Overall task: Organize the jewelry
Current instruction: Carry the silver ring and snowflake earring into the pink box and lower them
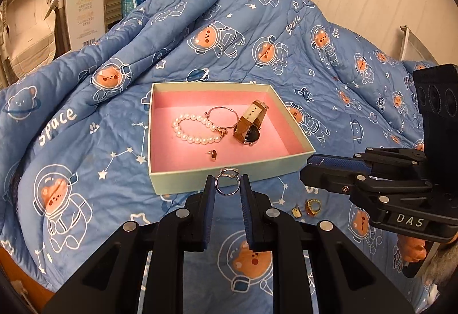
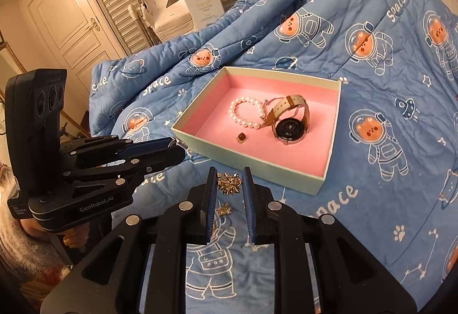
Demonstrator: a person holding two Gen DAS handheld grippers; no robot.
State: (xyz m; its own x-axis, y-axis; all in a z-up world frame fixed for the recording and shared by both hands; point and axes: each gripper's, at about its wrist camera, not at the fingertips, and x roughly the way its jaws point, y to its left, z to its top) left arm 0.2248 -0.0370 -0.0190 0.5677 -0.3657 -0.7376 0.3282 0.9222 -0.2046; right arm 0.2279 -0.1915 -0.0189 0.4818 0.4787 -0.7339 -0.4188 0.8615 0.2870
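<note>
Gripping a thin silver ring [image 1: 227,181] between its two blue-padded fingertips, the left gripper [image 1: 227,185] fills the bottom of the left wrist view, the ring pinched upright at the tips just in front of the near wall of the box [image 1: 200,180]. That box, pale green outside and pink inside, sits open on a blue quilt [image 1: 86,119] printed with astronaut bears. Inside it lie a pearl bracelet [image 1: 194,129], a thin bangle [image 1: 221,116] overlapping the pearls, a watch [image 1: 250,123] with a tan and cream strap, and a small earring [image 1: 213,155] near the front wall. On the quilt to the right of the fingers rest a gold ring [image 1: 312,206] and a small gold piece [image 1: 296,211] just beside it. The right gripper [image 1: 307,170] reaches in from the right edge, its tips close to the box's near right corner. From the right wrist view, the right gripper [image 2: 229,185] holds a gold leafy brooch [image 2: 228,184] between its pads, jaws closed narrowly on it, with another small gold piece [image 2: 224,210] showing lower between the fingers; whether that one is held or lies on the quilt [image 2: 372,199] I cannot tell. The box [image 2: 249,168] stands just beyond the tips, holding the pearl bracelet [image 2: 246,116], the watch [image 2: 289,125] and the earring [image 2: 242,137]. The left gripper [image 2: 176,146] enters from the left, its tips near the box's near corner.
</note>
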